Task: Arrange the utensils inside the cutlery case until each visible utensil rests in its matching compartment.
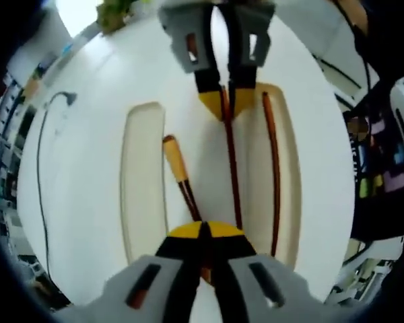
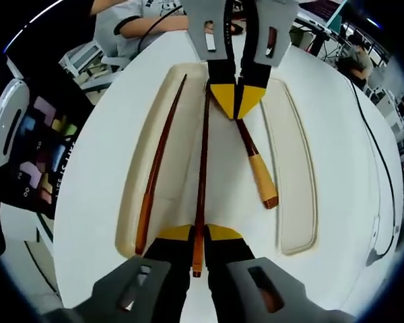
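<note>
A white cutlery case (image 1: 94,202) (image 2: 94,202) lies between my two grippers, which face each other. My left gripper (image 1: 205,232) (image 2: 236,101) is shut on the dark end of a short brown utensil with an orange handle (image 1: 175,158) (image 2: 262,178). That utensil lies slanted on the ridge between the two long compartments. My right gripper (image 2: 198,235) (image 1: 227,108) is shut on the orange end of a long brown chopstick (image 2: 203,168) (image 1: 232,168) that runs along the ridge. A second chopstick (image 1: 274,168) (image 2: 158,161) lies inside one long compartment (image 1: 287,195) (image 2: 131,222).
The other long compartment (image 1: 143,182) (image 2: 293,175) holds nothing. A black cable (image 1: 40,182) (image 2: 377,168) runs over the white round table beside it. A person in a white top (image 2: 138,23) sits past the table's far edge, and coloured blocks (image 2: 44,134) lie off to the side.
</note>
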Tool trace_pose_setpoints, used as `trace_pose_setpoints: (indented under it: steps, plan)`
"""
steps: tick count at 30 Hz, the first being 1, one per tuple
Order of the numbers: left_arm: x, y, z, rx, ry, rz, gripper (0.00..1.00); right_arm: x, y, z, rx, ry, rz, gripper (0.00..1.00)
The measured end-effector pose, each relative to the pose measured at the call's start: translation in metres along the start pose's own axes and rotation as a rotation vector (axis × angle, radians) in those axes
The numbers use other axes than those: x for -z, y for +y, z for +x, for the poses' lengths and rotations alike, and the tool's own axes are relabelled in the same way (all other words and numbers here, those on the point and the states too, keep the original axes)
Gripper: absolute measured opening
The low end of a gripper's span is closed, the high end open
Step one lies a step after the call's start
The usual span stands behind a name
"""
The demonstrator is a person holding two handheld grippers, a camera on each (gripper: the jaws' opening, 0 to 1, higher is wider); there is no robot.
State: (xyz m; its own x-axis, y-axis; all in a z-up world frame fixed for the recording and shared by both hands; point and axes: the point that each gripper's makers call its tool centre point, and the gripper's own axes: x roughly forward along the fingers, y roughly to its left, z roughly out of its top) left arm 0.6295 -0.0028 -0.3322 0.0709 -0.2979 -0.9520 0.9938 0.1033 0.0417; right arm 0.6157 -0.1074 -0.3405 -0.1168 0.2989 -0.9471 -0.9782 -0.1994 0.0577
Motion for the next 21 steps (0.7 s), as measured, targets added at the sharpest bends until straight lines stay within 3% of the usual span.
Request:
trace_pose_setpoints:
  steps: [3, 11, 14, 17, 18, 21]
  plan:
    - [0.002, 0.005, 0.0, -0.009, 0.009, 0.062, 0.01, 0.003, 0.001, 0.0, -0.004, 0.002, 0.004, 0.04]
    - [-0.004, 0.012, 0.001, -0.003, -0.022, 0.161, 0.01, 0.011, 0.001, -0.002, -0.02, -0.062, 0.164, 0.04]
    - [-0.006, 0.015, 0.002, -0.017, -0.021, 0.255, 0.01, 0.01, 0.001, -0.002, -0.025, -0.116, 0.251, 0.04]
    - [0.006, 0.014, 0.008, -0.004, 0.042, 0.263, 0.01, 0.019, -0.001, -0.004, -0.009, -0.101, 0.271, 0.04]
    - [0.003, 0.014, 0.008, -0.004, 0.023, 0.282, 0.01, 0.021, -0.002, -0.004, 0.001, -0.092, 0.269, 0.04]
    - [0.003, 0.017, 0.006, -0.013, 0.016, 0.228, 0.01, 0.024, -0.001, -0.004, 0.008, -0.085, 0.275, 0.04]
